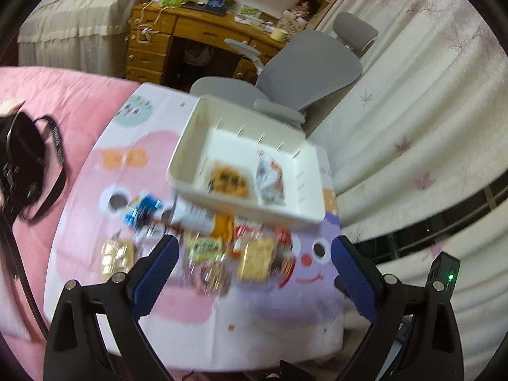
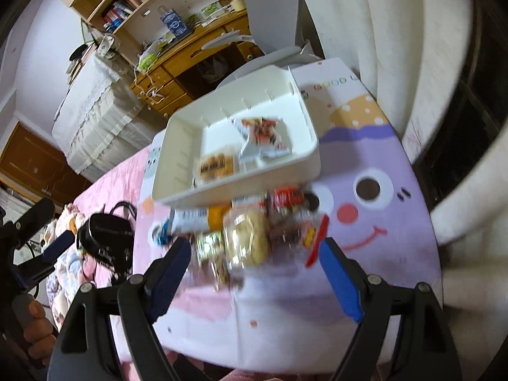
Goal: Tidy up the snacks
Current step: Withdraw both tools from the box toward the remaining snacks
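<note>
A white plastic bin (image 1: 190, 146) (image 2: 177, 146) sits on a cartoon-print table (image 1: 276, 311) (image 2: 381, 222). Inside it lie an orange-brown cookie pack (image 1: 228, 179) (image 2: 216, 165) and a silver and red packet (image 1: 270, 174) (image 2: 263, 139). In front of the bin is a blurred heap of several snacks, among them a pale yellow wrapped pastry (image 1: 255, 258) (image 2: 247, 238), a green and yellow pack (image 1: 204, 249) and a blue packet (image 1: 143, 211). My left gripper (image 1: 254, 273) hangs open above the heap, holding nothing. My right gripper (image 2: 255, 273) is open over the same heap, nothing between its pads.
A pink bed (image 1: 47, 104) with a black camera and strap (image 1: 22, 158) (image 2: 104, 238) lies left of the table. A grey office chair (image 1: 301, 73), a wooden desk (image 1: 190, 31) and cream curtains (image 1: 412, 111) stand behind. A hand (image 2: 35, 327) holds the left gripper's handle.
</note>
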Demonstrator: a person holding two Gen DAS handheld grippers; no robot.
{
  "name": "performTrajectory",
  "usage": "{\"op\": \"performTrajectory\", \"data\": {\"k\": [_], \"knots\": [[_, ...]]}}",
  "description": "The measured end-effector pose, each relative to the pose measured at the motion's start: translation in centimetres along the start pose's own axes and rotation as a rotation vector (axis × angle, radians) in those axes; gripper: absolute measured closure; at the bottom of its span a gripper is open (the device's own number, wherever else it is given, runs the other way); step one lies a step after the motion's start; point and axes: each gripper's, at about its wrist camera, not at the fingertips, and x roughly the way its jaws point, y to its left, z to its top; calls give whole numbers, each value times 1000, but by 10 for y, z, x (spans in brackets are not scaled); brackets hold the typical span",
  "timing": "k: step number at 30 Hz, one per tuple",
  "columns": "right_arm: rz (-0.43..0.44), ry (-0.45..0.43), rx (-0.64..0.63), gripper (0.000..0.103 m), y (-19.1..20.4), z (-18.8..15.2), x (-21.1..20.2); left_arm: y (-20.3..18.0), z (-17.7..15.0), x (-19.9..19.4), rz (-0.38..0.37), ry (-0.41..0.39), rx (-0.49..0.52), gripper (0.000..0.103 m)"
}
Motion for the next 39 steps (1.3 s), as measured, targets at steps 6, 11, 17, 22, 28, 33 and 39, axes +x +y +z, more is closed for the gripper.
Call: {"op": "performTrajectory", "data": {"k": [6,11,17,22,28,33,39], "knots": [[23,50,-6,19,-7,-39,-4,20,-61,-24,62,44,-63,7],[71,48,0,20,-9,-56,-10,27,-91,-49,106,58,-54,7],[125,95,-8,20,1,-68,3,35,-102,-75,138,35,-70,7],[159,130,-43,20,20,-74,15,47,-105,-82,173,38,-87,7],[165,174,-81,20,41,-83,30,69,-106,-76,197,75,-106,7],[136,176,-109,20,58,-86,37,91,-95,-62,200,118,-105,7],[116,158,-120,20,86,-89,49,125,-69,-47,170,152,-116,7]]}}
